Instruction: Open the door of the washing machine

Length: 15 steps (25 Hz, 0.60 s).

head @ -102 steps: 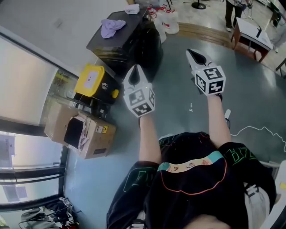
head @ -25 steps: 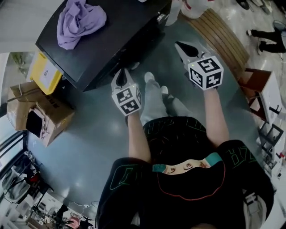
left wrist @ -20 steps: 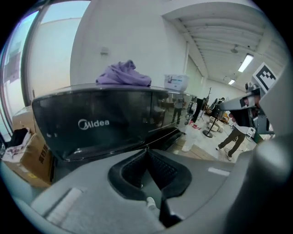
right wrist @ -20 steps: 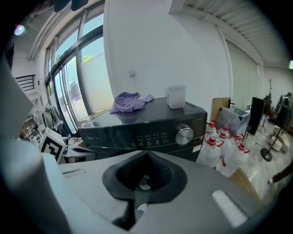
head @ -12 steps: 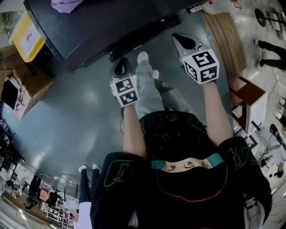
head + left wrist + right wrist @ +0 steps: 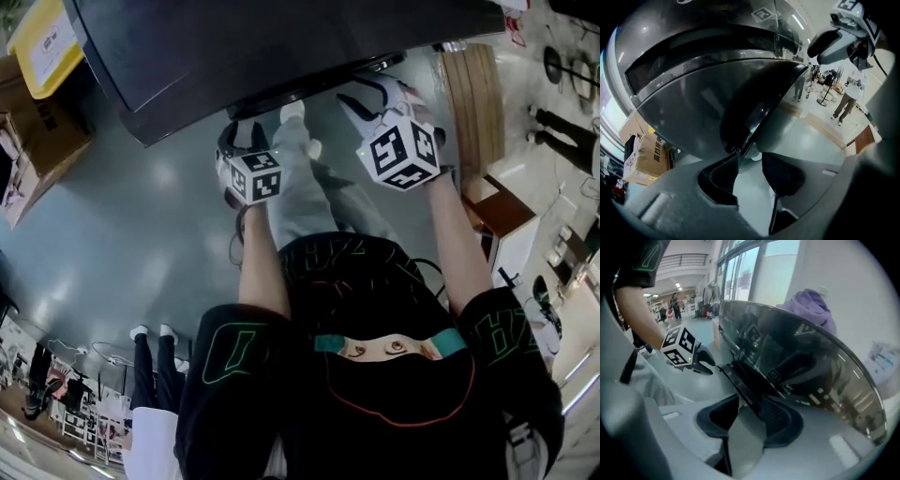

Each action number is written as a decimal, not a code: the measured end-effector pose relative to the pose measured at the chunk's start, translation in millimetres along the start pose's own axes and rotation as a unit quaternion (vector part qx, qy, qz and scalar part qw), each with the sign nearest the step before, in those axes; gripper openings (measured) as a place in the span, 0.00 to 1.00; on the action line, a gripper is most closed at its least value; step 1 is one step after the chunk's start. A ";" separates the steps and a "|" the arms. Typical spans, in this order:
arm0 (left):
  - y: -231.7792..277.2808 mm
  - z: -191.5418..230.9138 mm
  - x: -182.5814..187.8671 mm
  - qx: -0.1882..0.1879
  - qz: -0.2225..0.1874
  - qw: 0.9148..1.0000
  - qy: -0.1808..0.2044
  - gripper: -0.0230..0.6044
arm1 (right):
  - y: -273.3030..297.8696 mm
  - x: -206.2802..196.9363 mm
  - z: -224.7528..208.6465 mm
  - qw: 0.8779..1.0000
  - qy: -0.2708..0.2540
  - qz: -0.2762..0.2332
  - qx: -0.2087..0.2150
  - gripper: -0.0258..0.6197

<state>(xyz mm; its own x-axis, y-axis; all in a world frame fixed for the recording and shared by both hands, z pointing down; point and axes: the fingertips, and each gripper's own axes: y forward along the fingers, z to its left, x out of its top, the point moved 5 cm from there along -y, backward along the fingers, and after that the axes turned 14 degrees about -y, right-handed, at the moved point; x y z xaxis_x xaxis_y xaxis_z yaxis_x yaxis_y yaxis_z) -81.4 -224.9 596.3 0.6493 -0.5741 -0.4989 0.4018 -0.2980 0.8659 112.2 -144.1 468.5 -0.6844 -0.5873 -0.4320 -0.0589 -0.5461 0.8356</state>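
— Washing machine [image 6: 281, 37]: report where it is standing.

— It is standing on the grey floor [image 6: 141, 234] directly in front of me, filling the top of the head view. Its dark glossy top is facing up, and a purple cloth [image 6: 811, 308] is lying on the far part of that top. I am not making out the door's seam in any view.

— Report the left gripper.

— I am holding the left gripper [image 6: 749, 160] tilted down at the machine's front edge. Its fingers [image 6: 719, 180] are opening and are standing wide apart. A dark edge of the machine is running down to the tip of the left-hand finger, and bare floor is showing through the rest of the gap. The pads are not clamping anything.

— Report the right gripper.

— I am holding the right gripper [image 6: 750, 401] at the same front edge, further to the right. Its fingers are also opening and standing wide apart. A thin dark lip [image 6: 736, 369] along the machine's front is passing between them, lying close to the right-hand pad [image 6: 780, 420]. I cannot tell whether it is touching that pad. The fingers are not closing on it.

— Report the surroundings.

— A cardboard box [image 6: 42, 141] and a yellow-topped container [image 6: 42, 42] are sitting on the floor to the left of the machine, near it.
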 end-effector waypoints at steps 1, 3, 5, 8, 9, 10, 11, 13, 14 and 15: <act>2.7 -0.2 -0.3 0.002 0.005 1.000 0.004 0.32 | 3.5 1.4 1.0 1.000 -0.023 0.006 0.001 0.29; 6.3 -0.5 0.7 0.002 0.012 1.000 0.008 0.33 | 10.2 1.8 3.1 0.998 -0.056 0.018 0.001 0.32; 11.3 -0.4 3.2 -0.001 0.019 1.000 0.017 0.33 | 17.7 0.0 5.6 0.996 -0.081 0.030 0.005 0.32; 21.0 1.2 6.9 -0.005 0.031 0.999 0.038 0.34 | 27.7 -0.6 7.9 0.992 -0.117 0.042 0.019 0.32; 23.3 1.9 6.9 -0.006 0.036 0.998 0.045 0.34 | 29.6 -0.1 9.5 0.990 -0.133 0.043 0.024 0.32; 25.3 2.5 6.5 -0.007 0.041 0.998 0.051 0.34 | 30.9 0.2 11.2 0.987 -0.149 0.044 0.026 0.32; 27.2 2.9 6.2 -0.008 0.046 0.997 0.055 0.34 | 31.7 0.0 12.3 0.985 -0.164 0.042 0.027 0.32; 30.0 2.7 6.6 -0.010 0.052 0.997 0.058 0.34 | 32.2 -1.3 11.9 0.982 -0.181 0.037 0.032 0.32; 30.7 2.2 6.8 -0.010 0.054 0.997 0.056 0.33 | 32.4 -2.1 10.9 0.981 -0.189 0.036 0.035 0.30; 31.4 1.7 6.7 -0.008 0.055 0.997 0.054 0.33 | 33.1 -2.7 9.6 0.979 -0.198 0.037 0.038 0.28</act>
<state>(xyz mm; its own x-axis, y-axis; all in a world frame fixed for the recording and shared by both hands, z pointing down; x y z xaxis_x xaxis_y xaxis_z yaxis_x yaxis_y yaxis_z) -65.5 -239.4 620.2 0.7553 -0.5169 -0.4029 0.3337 -0.2258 0.9152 105.1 -154.9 500.6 -0.9162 -0.3368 -0.2171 -0.0426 -0.4568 0.8886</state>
